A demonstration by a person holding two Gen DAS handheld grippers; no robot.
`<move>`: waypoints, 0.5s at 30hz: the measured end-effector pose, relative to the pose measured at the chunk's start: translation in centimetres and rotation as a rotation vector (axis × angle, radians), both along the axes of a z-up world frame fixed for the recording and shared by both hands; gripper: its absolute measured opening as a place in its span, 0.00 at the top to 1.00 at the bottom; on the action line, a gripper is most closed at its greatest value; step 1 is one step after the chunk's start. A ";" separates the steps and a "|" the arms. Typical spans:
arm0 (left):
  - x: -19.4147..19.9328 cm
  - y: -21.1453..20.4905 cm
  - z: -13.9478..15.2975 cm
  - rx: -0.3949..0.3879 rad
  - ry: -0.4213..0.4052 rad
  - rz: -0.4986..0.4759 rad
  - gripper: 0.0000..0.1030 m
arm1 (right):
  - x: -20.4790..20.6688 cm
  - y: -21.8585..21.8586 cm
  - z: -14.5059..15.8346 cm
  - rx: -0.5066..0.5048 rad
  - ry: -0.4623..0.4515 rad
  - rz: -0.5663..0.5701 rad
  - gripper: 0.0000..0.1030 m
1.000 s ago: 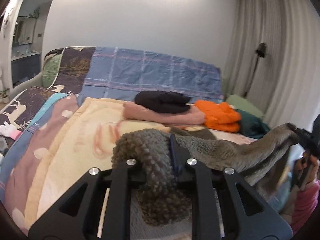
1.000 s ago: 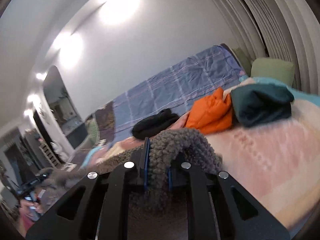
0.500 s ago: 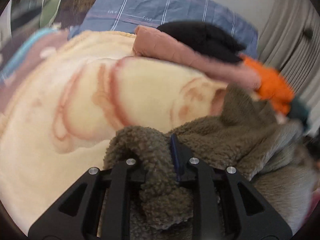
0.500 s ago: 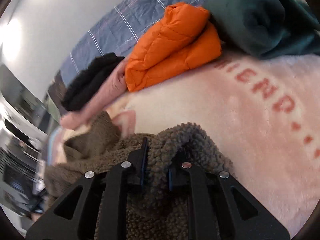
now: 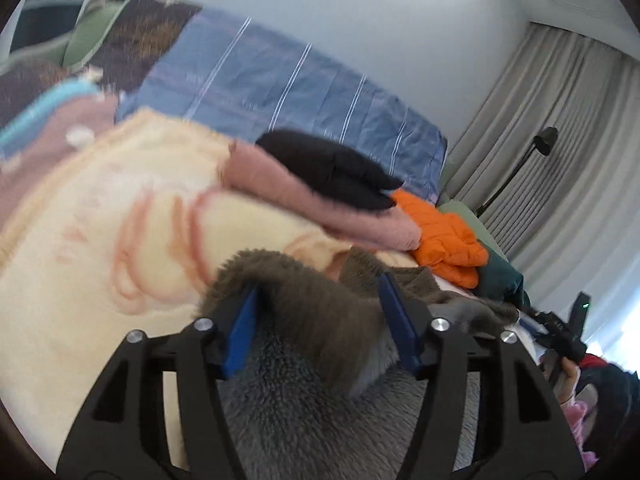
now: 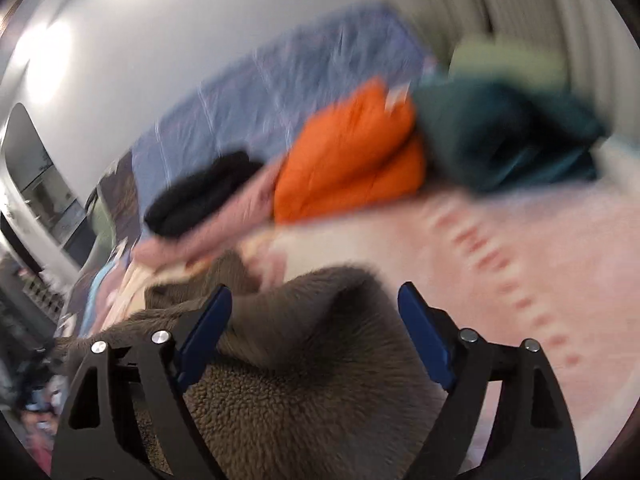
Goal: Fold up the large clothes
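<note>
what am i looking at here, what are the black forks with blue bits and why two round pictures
No robot here: a person holds a hand-held gripping tool in each hand. Each tool carries a wide-angle camera looking out along its two fingers, which gives the two round pictures. The black forks are the fingers, and the blue bits are their pads. One picture is from the left tool, the other from the right tool.

Both tools stand open over a brown fleece, which bunches between the fingers, ungripped. It lies on a cream blanket on a bed. Behind it lie a black garment on a pink one, then an orange jacket and a teal garment.
</note>
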State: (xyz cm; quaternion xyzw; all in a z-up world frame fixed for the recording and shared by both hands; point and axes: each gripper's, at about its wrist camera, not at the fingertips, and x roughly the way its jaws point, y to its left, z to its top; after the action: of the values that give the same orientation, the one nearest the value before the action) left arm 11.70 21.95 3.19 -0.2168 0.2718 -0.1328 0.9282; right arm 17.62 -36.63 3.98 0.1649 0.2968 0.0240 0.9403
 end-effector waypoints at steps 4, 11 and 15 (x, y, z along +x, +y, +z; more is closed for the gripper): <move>-2.8 -0.9 2.8 0.147 -0.116 0.041 0.23 | -1.8 1.8 0.9 -0.151 0.000 0.060 0.17; 0.5 -5.5 0.3 0.413 0.018 -0.029 0.20 | 0.2 5.1 -0.8 -0.312 0.074 0.163 0.17; 5.8 -5.4 -2.1 0.457 0.137 -0.007 0.20 | 4.5 5.5 -1.2 -0.396 0.132 0.186 0.17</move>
State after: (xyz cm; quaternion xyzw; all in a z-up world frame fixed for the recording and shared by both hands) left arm 17.46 16.55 1.05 -0.0084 0.3577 -0.0562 0.9321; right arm 22.15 -31.15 2.77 -0.0497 0.3705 0.0409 0.9266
